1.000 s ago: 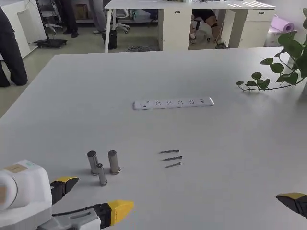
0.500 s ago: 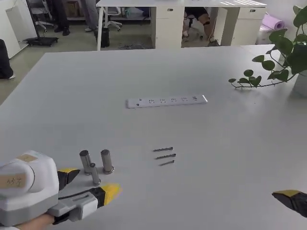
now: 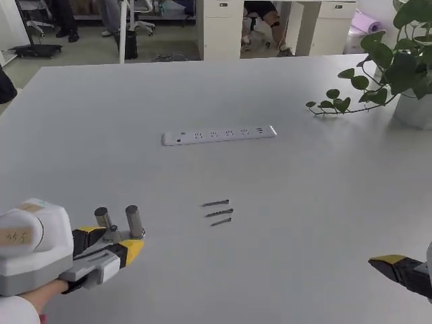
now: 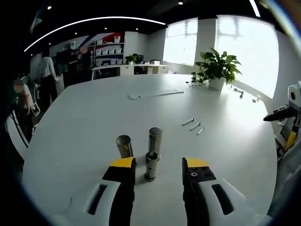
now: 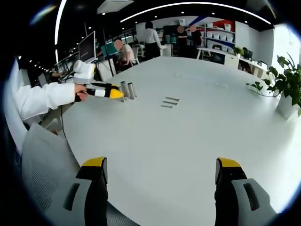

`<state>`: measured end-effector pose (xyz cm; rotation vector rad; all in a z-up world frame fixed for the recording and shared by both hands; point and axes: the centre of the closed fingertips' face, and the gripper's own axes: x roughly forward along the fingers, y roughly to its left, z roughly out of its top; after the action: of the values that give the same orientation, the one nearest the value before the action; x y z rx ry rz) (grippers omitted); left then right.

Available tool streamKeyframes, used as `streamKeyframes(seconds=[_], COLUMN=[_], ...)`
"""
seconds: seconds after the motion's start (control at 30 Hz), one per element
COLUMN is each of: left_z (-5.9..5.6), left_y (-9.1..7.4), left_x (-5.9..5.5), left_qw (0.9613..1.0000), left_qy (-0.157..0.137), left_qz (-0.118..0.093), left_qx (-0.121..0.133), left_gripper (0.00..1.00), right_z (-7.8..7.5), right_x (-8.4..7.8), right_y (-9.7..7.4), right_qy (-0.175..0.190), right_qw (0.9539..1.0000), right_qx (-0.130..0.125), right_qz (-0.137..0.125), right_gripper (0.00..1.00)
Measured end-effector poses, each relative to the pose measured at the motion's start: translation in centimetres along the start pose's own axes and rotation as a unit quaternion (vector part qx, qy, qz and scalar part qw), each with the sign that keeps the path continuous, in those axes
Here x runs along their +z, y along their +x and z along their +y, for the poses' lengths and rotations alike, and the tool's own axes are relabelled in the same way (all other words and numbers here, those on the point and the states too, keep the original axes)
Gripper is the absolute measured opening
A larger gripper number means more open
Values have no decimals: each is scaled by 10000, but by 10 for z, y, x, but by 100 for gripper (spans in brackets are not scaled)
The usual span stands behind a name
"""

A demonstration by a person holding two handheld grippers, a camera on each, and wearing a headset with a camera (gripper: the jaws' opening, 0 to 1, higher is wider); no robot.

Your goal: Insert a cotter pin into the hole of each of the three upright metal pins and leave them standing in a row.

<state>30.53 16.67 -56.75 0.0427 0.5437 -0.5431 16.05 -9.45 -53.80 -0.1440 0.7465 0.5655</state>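
As the open left tongs [image 4: 159, 163] are straddling the shortest upright metal pin [image 4: 150, 165] near the counter's [image 3: 304, 202] front left corner, cotter pins [image 3: 217, 212] are lying mid-counter; right tongs [image 5: 160, 170] are hanging wide. Likely next: gentle closing.

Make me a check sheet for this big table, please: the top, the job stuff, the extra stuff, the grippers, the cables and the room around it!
Surface: white tabletop, flat, no spills seen.
Job's things: three upright silver metal pins bunched in a triangle; three small grey cotter pins lying side by side, apart from them, none inserted.
Clutter: long white power strip; green potted plant at the table's far right.
Grippers: left gripper open, tips either side of the shortest pin; right gripper open, holding nothing.
Cables: nothing seen.
Surroundings: office desks and people beyond the table.
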Motion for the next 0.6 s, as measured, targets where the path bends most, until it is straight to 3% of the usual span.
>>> streamKeyframes(seconds=[0.1,0.5,0.6], left_z=[1,6,6], left_y=[1,5,5], left_x=[-1,-5,-1], left_qw=[10000,9997,9998], left_qy=[-36,14,59], left_qz=[18,218,144], left_qx=[4,95,122], left_gripper=[31,23,21], right_z=[0,3,4], right_x=[-2,-2,-2], right_y=[0,0,1], right_qy=[1,49,48], right_qw=[10000,10000,10000], right_qx=[-7,39,62], right_qz=[14,5,21], right_gripper=[94,97,97])
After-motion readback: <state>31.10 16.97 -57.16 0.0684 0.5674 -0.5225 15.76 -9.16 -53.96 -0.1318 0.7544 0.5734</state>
